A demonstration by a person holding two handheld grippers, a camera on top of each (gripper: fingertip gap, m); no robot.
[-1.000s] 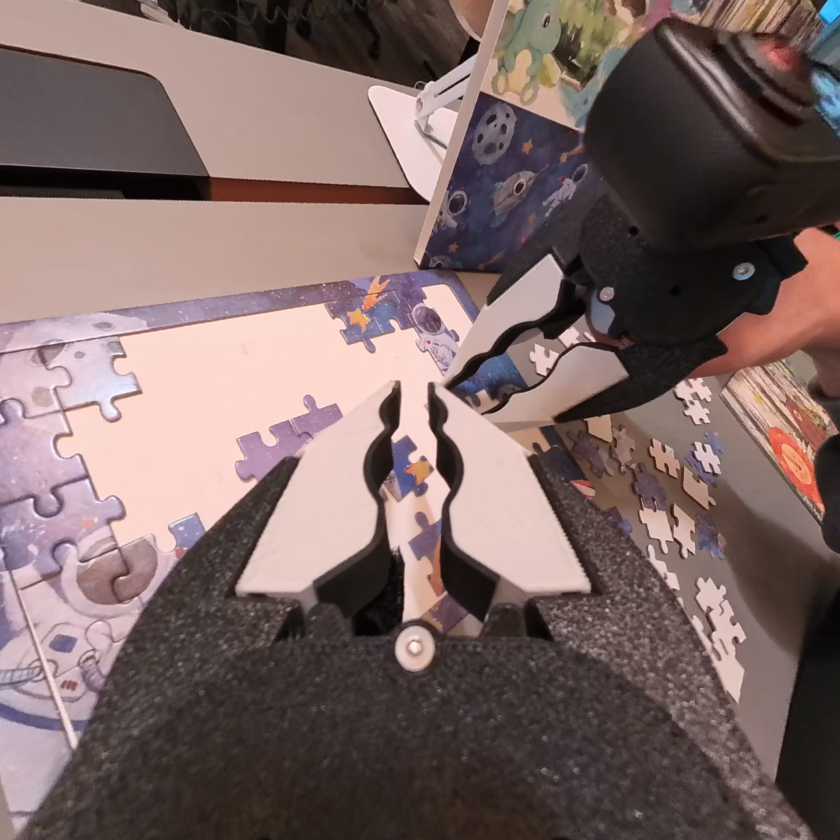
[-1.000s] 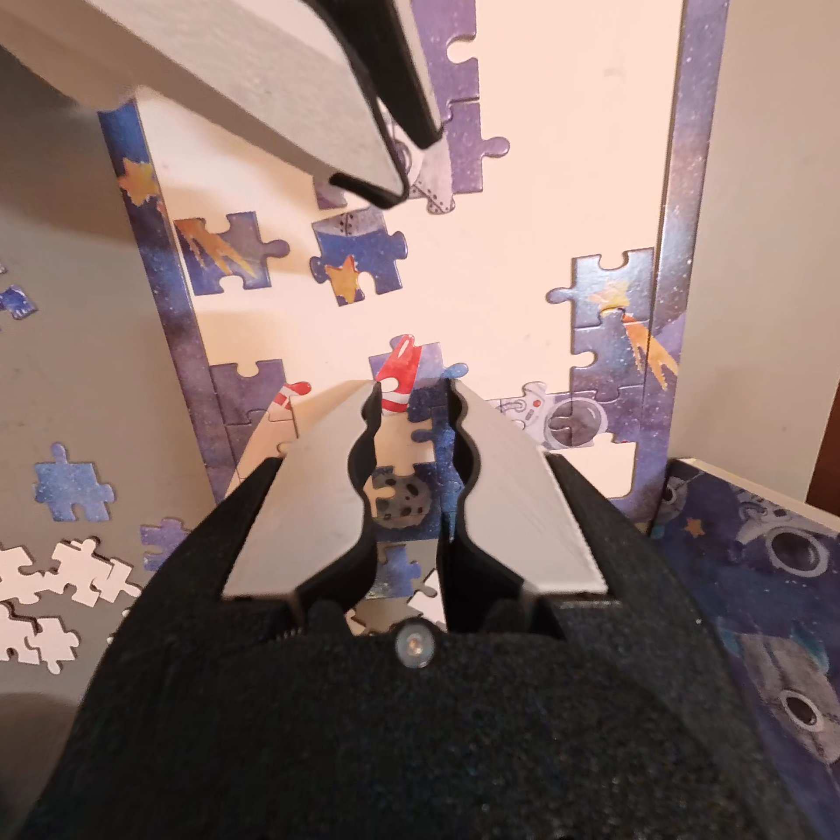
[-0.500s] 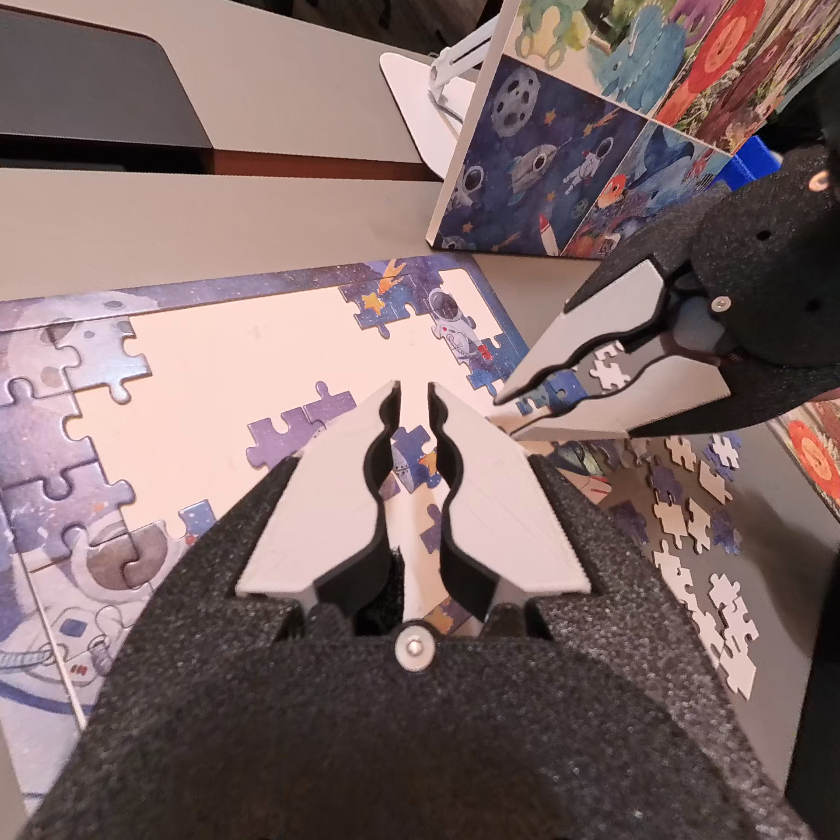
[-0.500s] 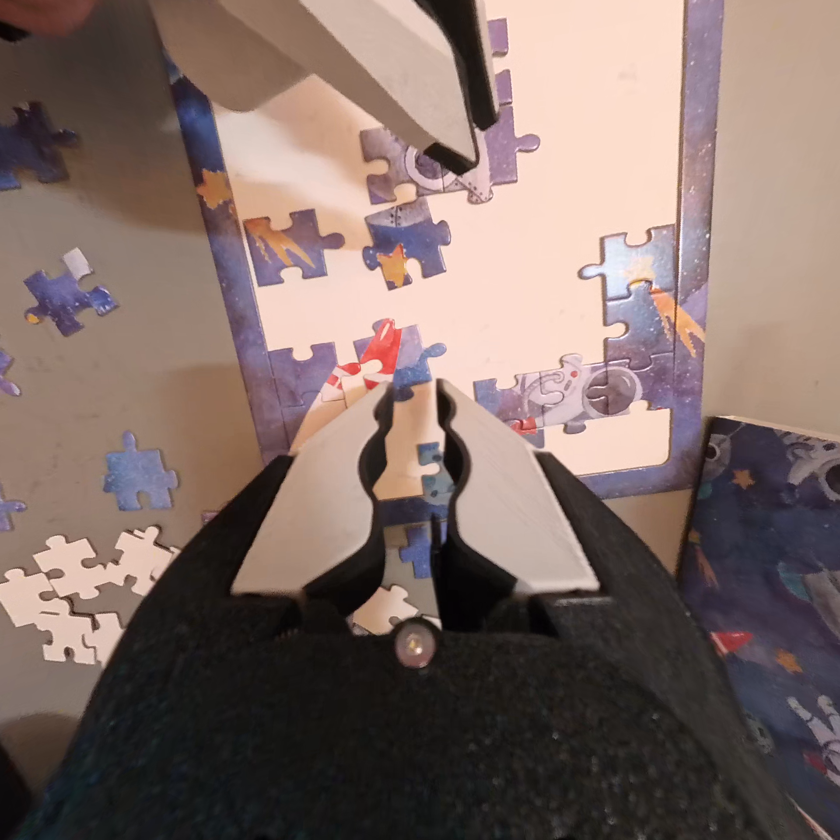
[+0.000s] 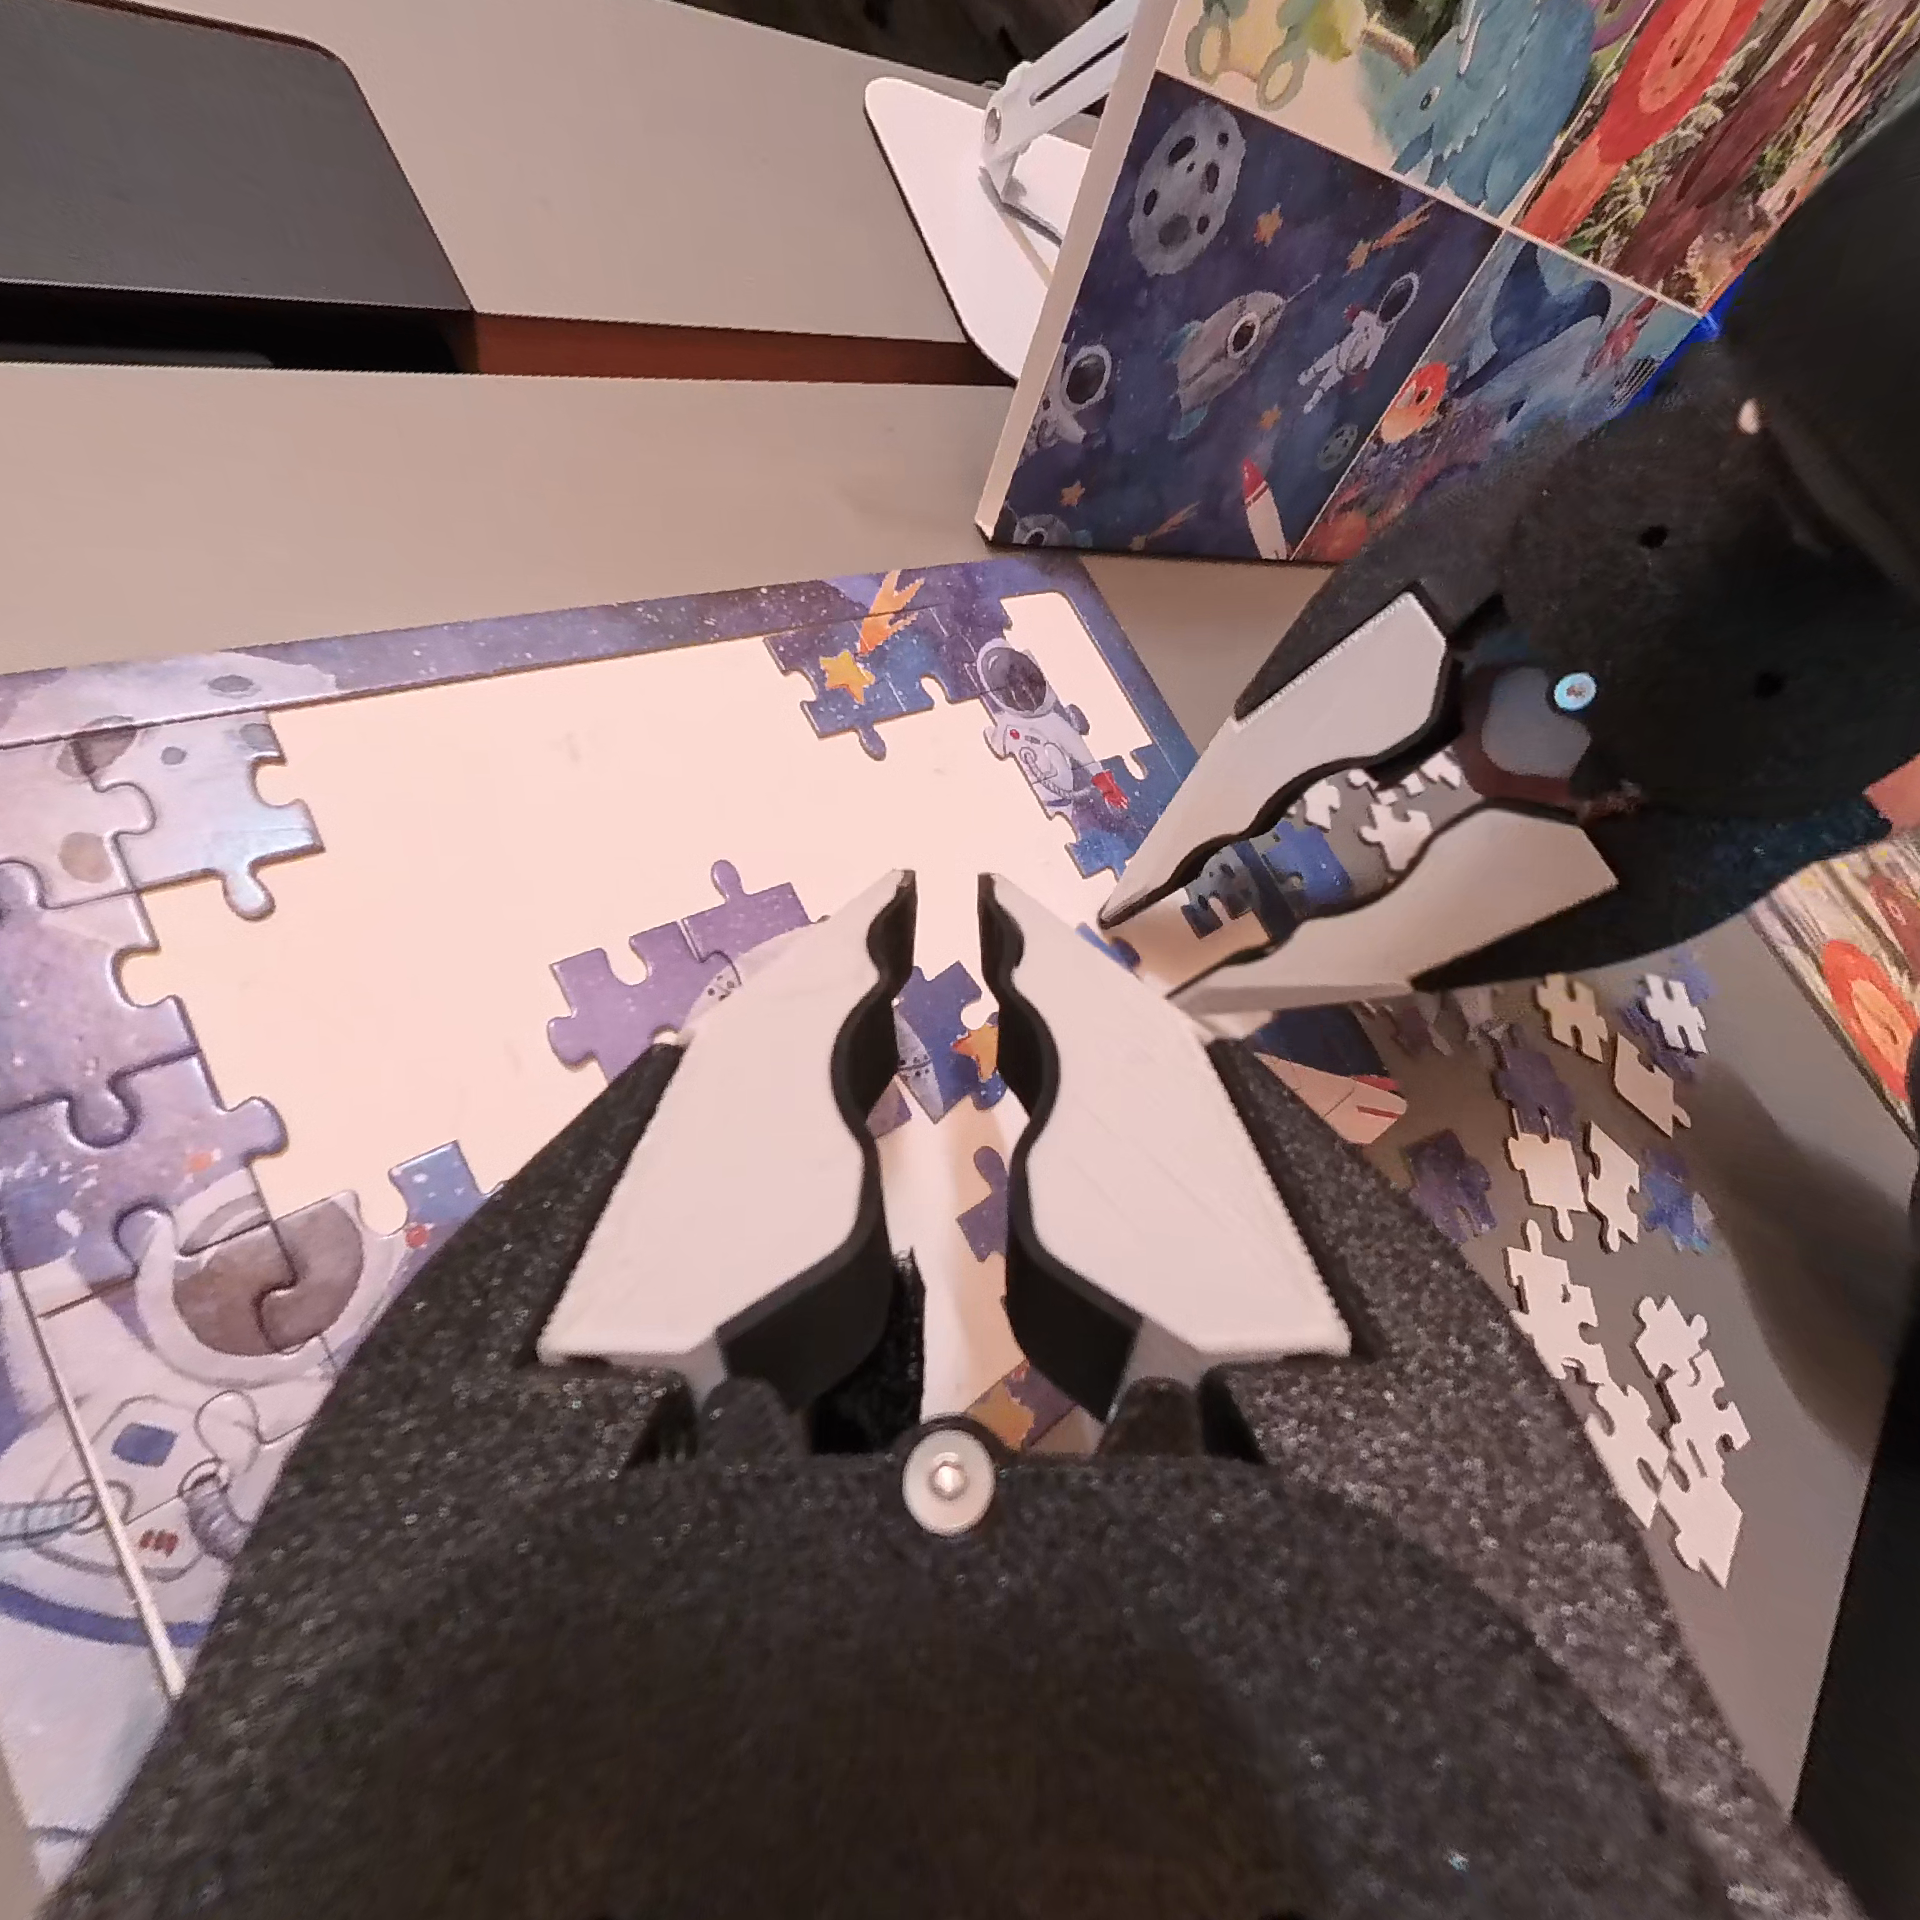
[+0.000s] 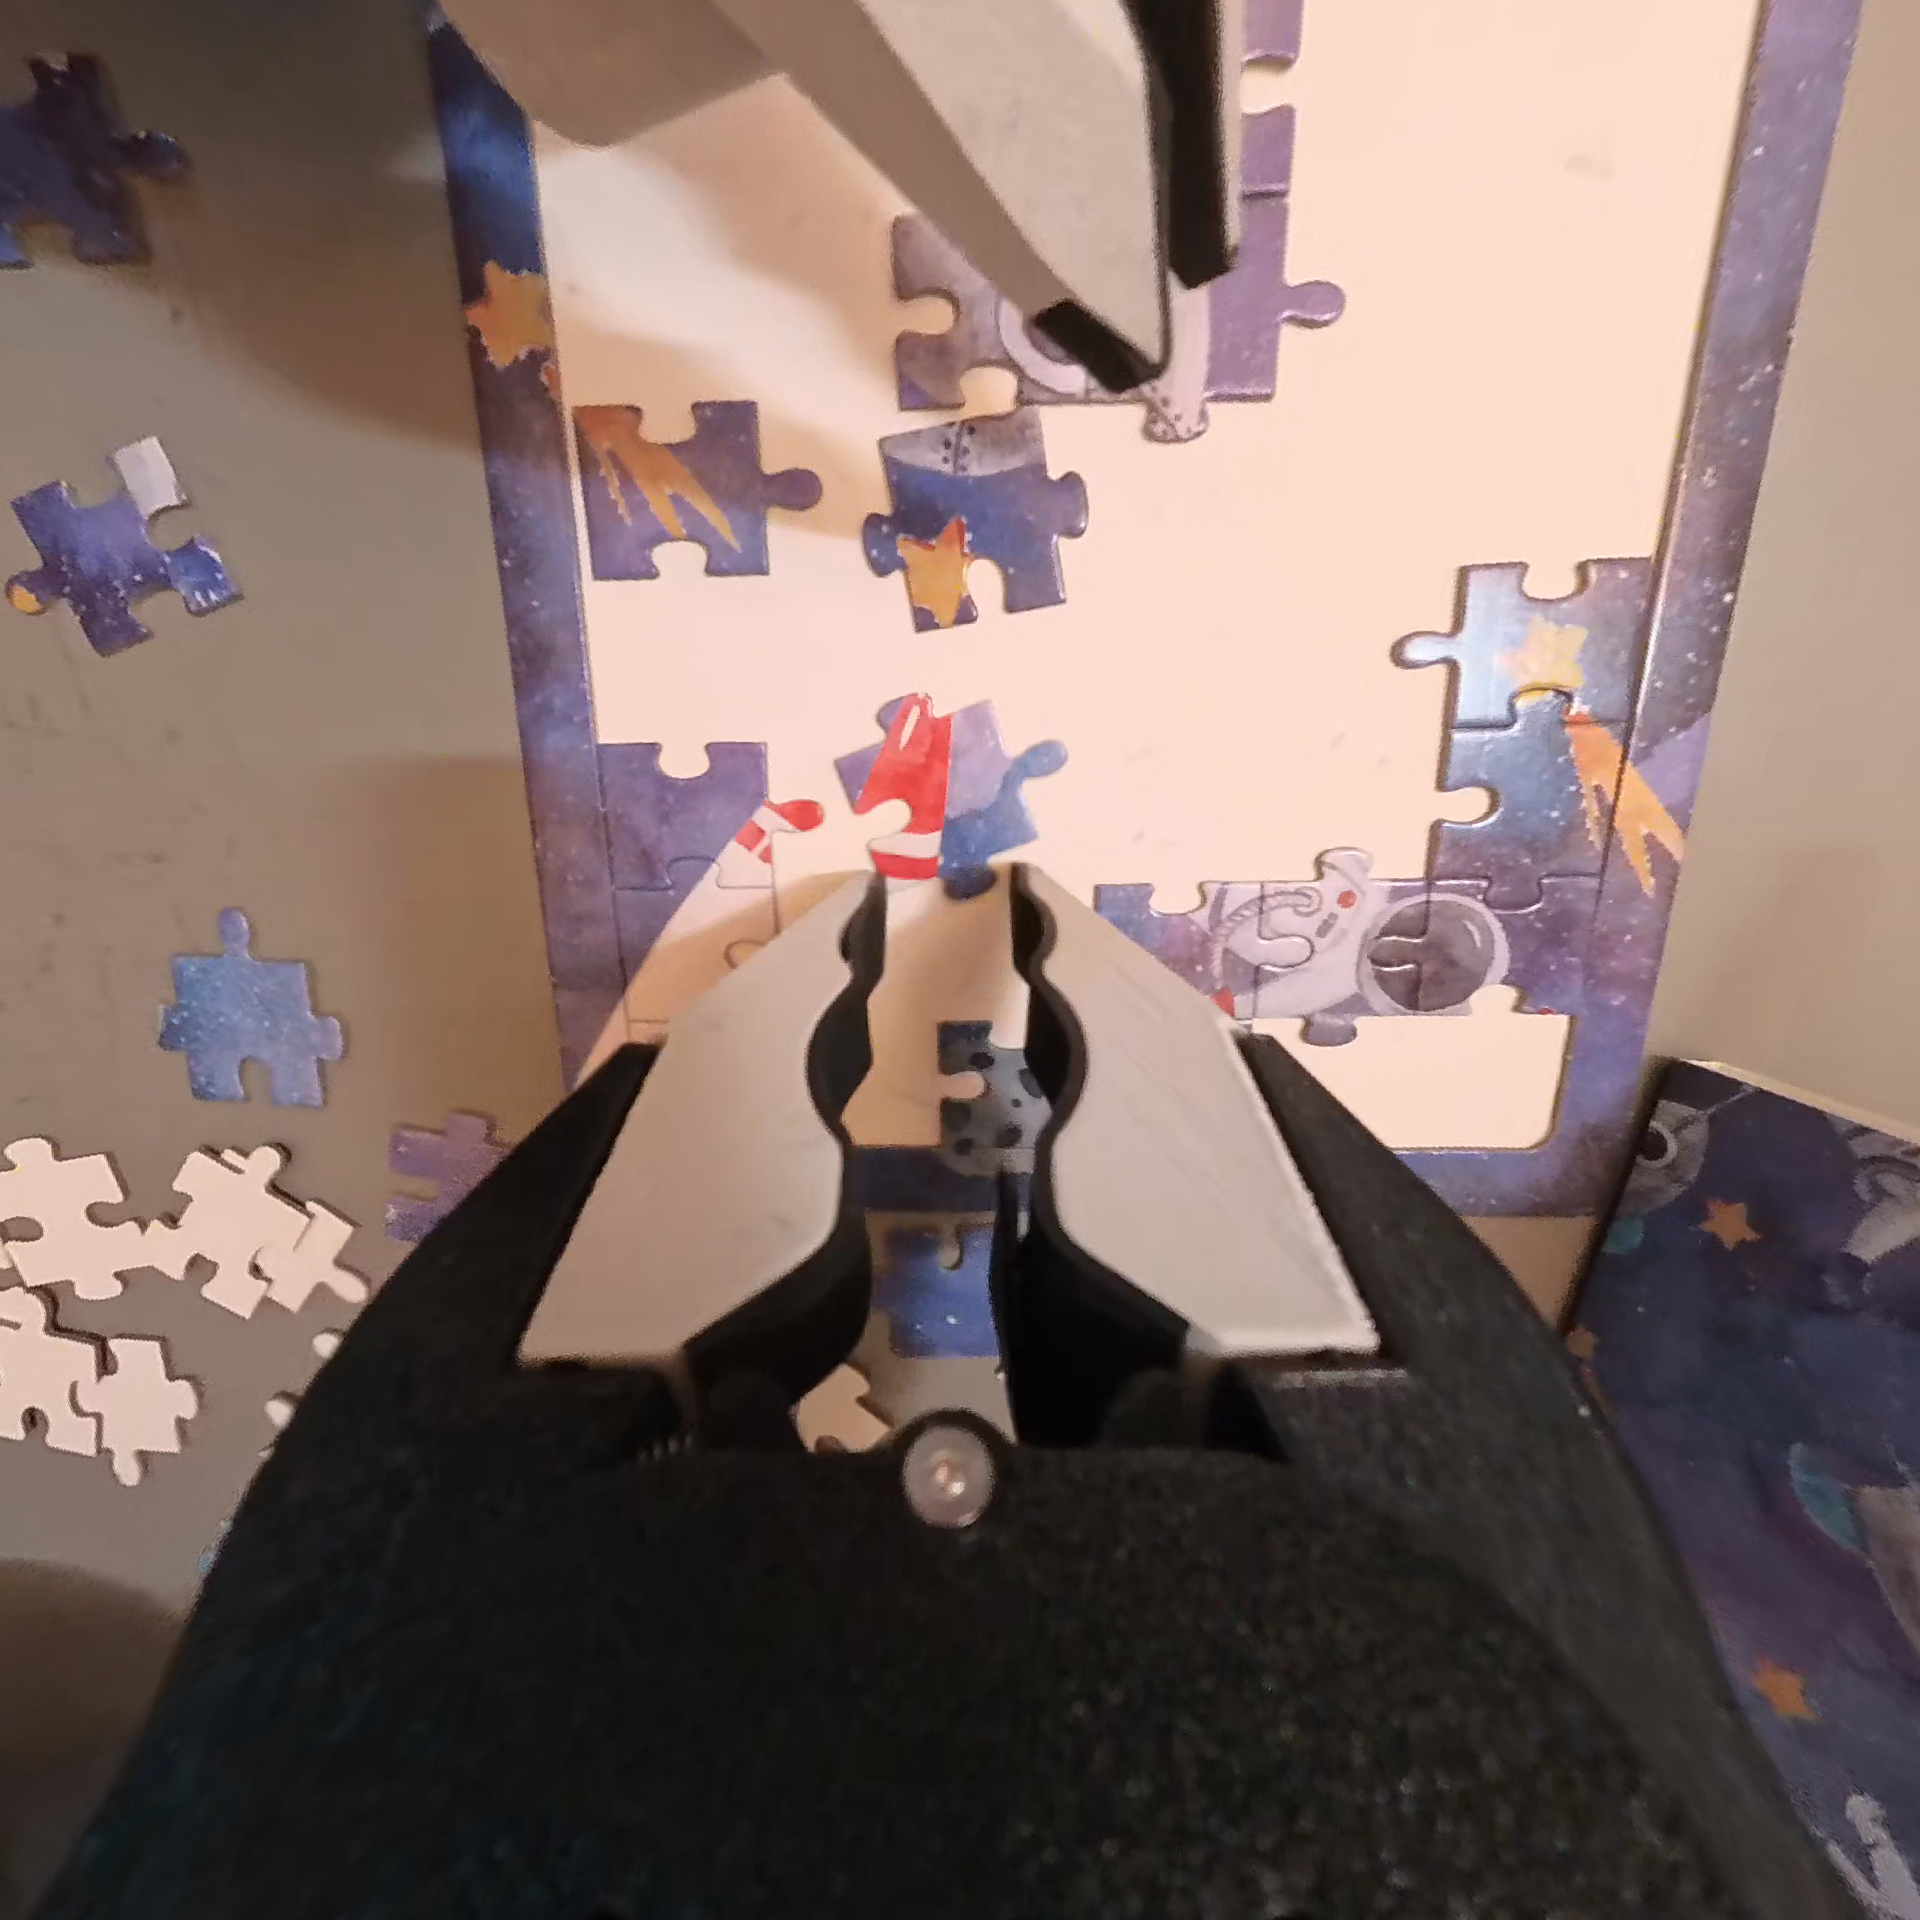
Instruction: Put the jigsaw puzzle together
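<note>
Both my claws hang empty, jaws slightly apart: left claw [image 5: 945, 904] over the puzzle tray [image 5: 499, 644], right claw [image 6: 940, 883] by the red rocket piece [image 6: 914, 790]. One careless nudge could scatter those loosely laid pieces.
</note>
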